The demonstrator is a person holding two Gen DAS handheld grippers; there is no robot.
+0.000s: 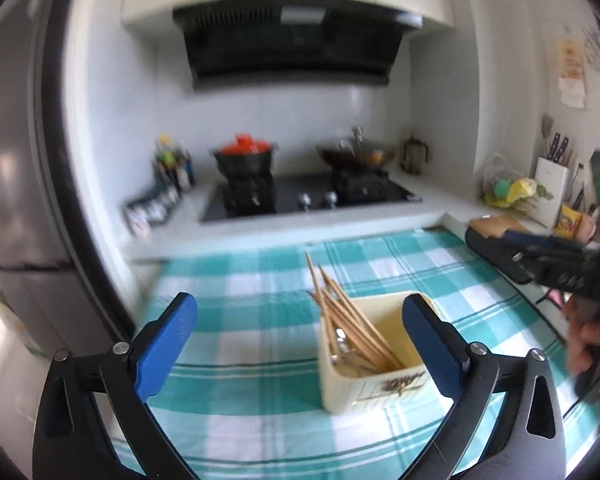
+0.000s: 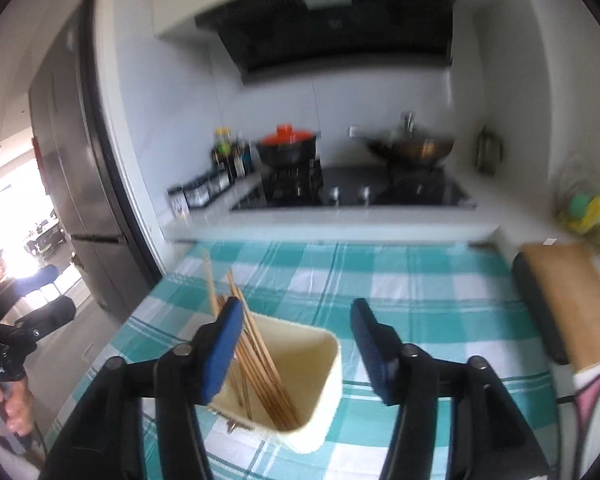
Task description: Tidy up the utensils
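A cream rectangular holder (image 1: 374,372) stands on the teal checked cloth (image 1: 240,280). Several wooden chopsticks (image 1: 342,312) lean in it toward the back left, with some metal utensils (image 1: 346,350) lower inside. My left gripper (image 1: 298,330) is open and empty, above and in front of the holder, which sits by its right finger. In the right wrist view the holder (image 2: 312,392) and chopsticks (image 2: 260,356) lie below my right gripper (image 2: 296,340), which is open and empty. The right gripper also shows at the right edge of the left wrist view (image 1: 540,264).
A stove (image 1: 312,198) with a red-lidded pot (image 1: 246,156) and a wok (image 1: 356,156) stands behind the cloth. A wooden board (image 2: 572,300) with a dark edge lies at the right. A fridge (image 2: 72,160) stands at the left. Bottles and jars (image 2: 220,168) stand left of the stove.
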